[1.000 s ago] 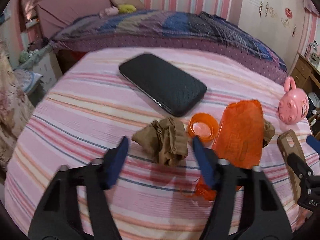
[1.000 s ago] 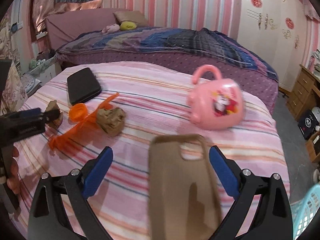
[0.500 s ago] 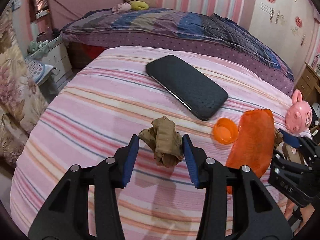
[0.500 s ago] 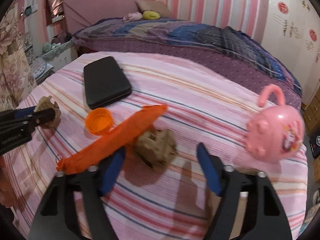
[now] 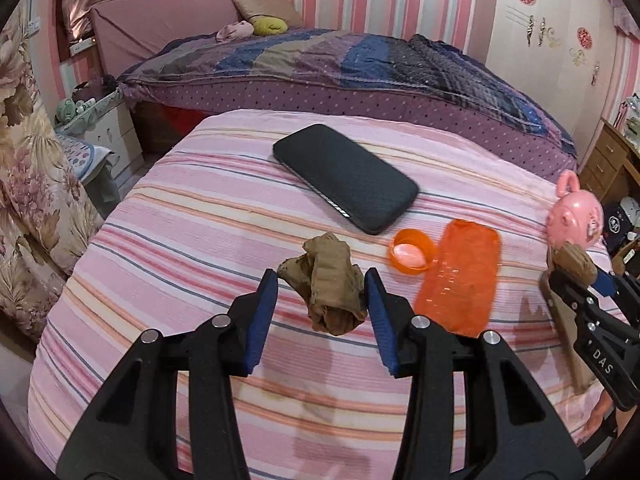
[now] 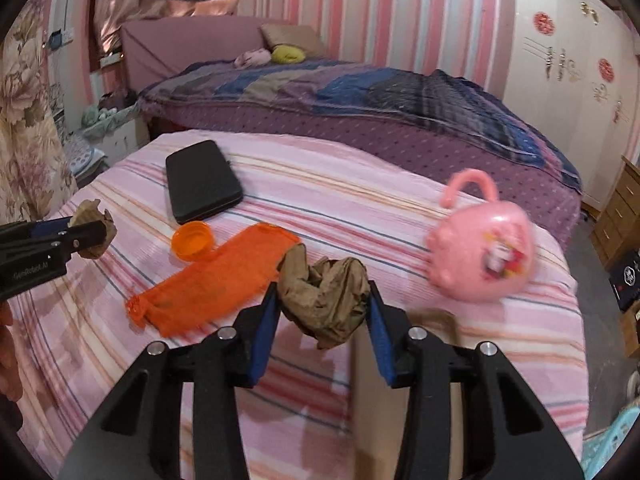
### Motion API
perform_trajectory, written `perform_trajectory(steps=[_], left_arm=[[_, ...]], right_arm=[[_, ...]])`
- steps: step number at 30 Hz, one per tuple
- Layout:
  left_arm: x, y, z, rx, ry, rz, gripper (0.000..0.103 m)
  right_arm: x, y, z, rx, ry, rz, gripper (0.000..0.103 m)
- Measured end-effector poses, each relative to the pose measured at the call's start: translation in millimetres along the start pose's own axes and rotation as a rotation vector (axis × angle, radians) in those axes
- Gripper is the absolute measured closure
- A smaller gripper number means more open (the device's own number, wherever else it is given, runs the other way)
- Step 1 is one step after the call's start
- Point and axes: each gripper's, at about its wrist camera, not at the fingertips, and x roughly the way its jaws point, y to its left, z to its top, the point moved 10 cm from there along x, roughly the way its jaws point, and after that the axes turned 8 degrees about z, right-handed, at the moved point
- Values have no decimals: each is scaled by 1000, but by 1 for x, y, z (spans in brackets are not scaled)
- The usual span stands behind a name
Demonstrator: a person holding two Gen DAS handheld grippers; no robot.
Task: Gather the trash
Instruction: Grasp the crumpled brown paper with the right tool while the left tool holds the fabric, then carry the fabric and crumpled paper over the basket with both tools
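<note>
My left gripper [image 5: 321, 280] is shut on a crumpled brown paper wad [image 5: 332, 284] and holds it just above the pink striped tablecloth [image 5: 180, 240]. From the right wrist view this gripper [image 6: 86, 232] and its wad [image 6: 94, 220] show at the left edge. My right gripper [image 6: 323, 292] has a second brown wad [image 6: 324, 300] between its blue pads; the jaws are closing and the pads press its sides. An orange mesh bag [image 6: 216, 276] and an orange cap [image 6: 192, 240] lie just left of it.
A black case [image 5: 344, 176] lies at the back of the table and a pink pig-shaped toy [image 6: 480, 256] at the right. A brown phone case [image 5: 568, 328] lies under the right gripper. A bed stands behind, and a light blue basket [image 6: 616, 440] on the floor at the right.
The left gripper closed on the first wad and lifted it off the cloth. The right gripper left the phone case, moved left to the second wad and closed around it.
</note>
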Motion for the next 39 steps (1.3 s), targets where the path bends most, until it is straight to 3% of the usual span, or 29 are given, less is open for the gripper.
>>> perform_trajectory(steps=[8, 20, 39], left_arm=[[-21, -18, -16, 32, -9, -2, 59], [-63, -72, -37, 111, -52, -79, 59], [-90, -131, -57, 176, -95, -82, 59]], right_arm=[[-50, -27, -17, 8, -45, -46, 61], [-122, -78, -69, 60, -66, -117, 61], [-159, -121, -86, 71, -105, -143, 61]])
